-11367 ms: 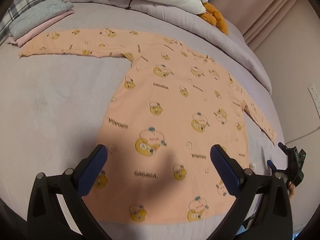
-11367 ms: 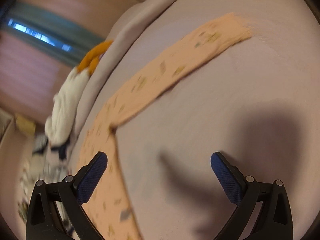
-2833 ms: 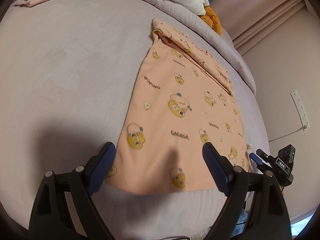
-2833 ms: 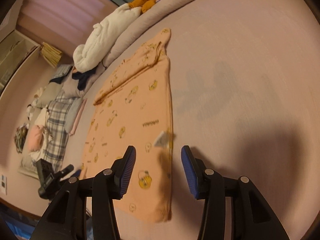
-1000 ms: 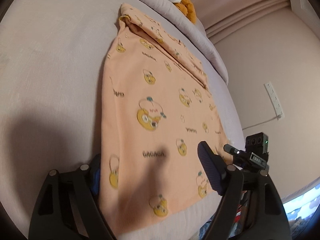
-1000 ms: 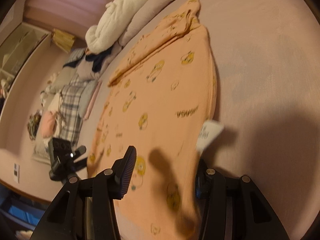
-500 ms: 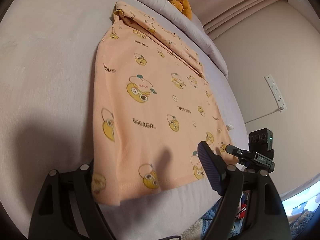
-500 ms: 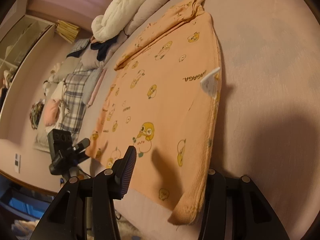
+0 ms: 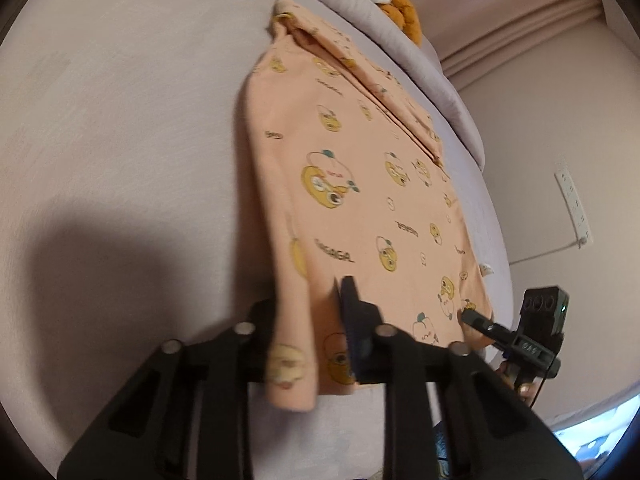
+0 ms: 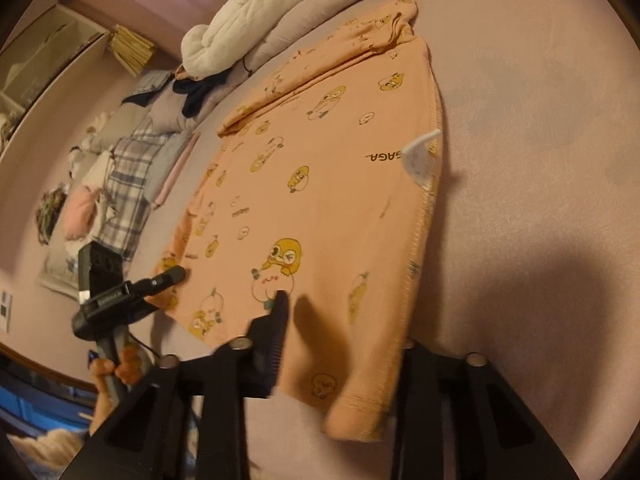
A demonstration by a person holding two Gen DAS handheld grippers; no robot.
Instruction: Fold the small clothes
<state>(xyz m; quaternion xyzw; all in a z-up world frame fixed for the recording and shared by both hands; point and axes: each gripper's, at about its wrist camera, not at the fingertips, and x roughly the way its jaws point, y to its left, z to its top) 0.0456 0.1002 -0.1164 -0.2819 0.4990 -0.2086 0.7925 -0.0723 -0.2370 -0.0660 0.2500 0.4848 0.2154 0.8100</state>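
Fabric fills both views: a peach shirt (image 9: 360,184) printed with yellow cartoon figures lies on the lilac bed (image 9: 120,120), its sleeves folded in along the far side, its hem toward the cameras.

The left wrist view shows the left claw (image 9: 316,320) at 6 o'clock, its jaws closing with the shirt's near left hem corner between them. The cloth drapes over the left finger and hides it, while the blue pad (image 9: 352,332) of the other finger presses against the fabric. This view alone shows a wall socket strip (image 9: 574,204) at 3 o'clock and an orange plush toy (image 9: 400,8) at 12 o'clock. The right claw (image 9: 472,316) appears here at 4 o'clock, at the shirt's opposite hem corner, though its grip cannot be told from this side.

The right wrist view settles it: the right claw (image 10: 340,340) at 6 o'clock has its jaws closing on the near right hem corner, the fabric hanging between the fingers and covering the right one. Only this view shows the white care label (image 10: 420,156) standing up from the side seam at 2 o'clock, a white blanket (image 10: 256,12) at 11 o'clock, a plaid cloth (image 10: 128,184) at 9 o'clock, and the person's hand (image 10: 116,368) at 8 o'clock around the left claw's handle.
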